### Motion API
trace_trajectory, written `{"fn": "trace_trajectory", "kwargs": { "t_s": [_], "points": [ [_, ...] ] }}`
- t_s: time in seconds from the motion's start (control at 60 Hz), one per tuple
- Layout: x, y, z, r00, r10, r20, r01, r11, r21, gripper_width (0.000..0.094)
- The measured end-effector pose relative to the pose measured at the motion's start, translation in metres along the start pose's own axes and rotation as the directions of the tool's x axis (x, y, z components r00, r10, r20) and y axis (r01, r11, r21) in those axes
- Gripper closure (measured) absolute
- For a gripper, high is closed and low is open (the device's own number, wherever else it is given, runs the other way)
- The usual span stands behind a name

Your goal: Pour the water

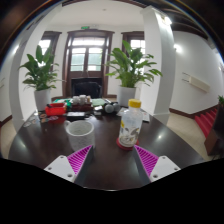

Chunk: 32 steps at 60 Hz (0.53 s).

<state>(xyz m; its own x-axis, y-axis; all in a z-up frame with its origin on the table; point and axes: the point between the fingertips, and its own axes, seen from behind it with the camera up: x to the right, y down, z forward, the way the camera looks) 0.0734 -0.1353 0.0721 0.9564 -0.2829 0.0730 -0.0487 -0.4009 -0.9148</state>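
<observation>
- Behind everything I see a bright room with a dark wooden door and two big potted plants, one plant (40, 68) to the left of the door and another plant (132, 68) to the right of it.
- Closer in, a dark round desk (110, 158) carries the work, with a clutter of small items (75, 104) at its far side that I cannot identify with confidence.
- On my rig, the fingers (113, 161) are spread wide with nothing between the pink pads; the left pad (78, 158) and right pad (148, 160) both sit clear of everything.
- Just beyond them and slightly right of centre stands the bottle (130, 123), upright on the desk, with a yellow cap and a label around its middle.
- Beside it to the left, near but not touching, is a clear plastic cup (80, 132), also upright; I cannot tell whether it holds any water.
- My read: the task has barely started. The bottle is not yet gripped and its cap looks to be on.
- Left to do, as I judge it: close on the bottle, lift it, tip it over the cup and set it back.
</observation>
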Motion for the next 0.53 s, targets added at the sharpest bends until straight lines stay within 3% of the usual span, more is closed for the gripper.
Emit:
{"fn": "trace_trajectory", "kwargs": {
  "t_s": [0.267, 0.533],
  "points": [
    [-0.075, -0.060, -0.063, 0.985, -0.010, 0.174, -0.011, 0.992, 0.122, 0.0143],
    [-0.107, -0.087, -0.094, 0.969, -0.045, 0.245, -0.003, 0.981, 0.191, 0.0158]
  ]
}}
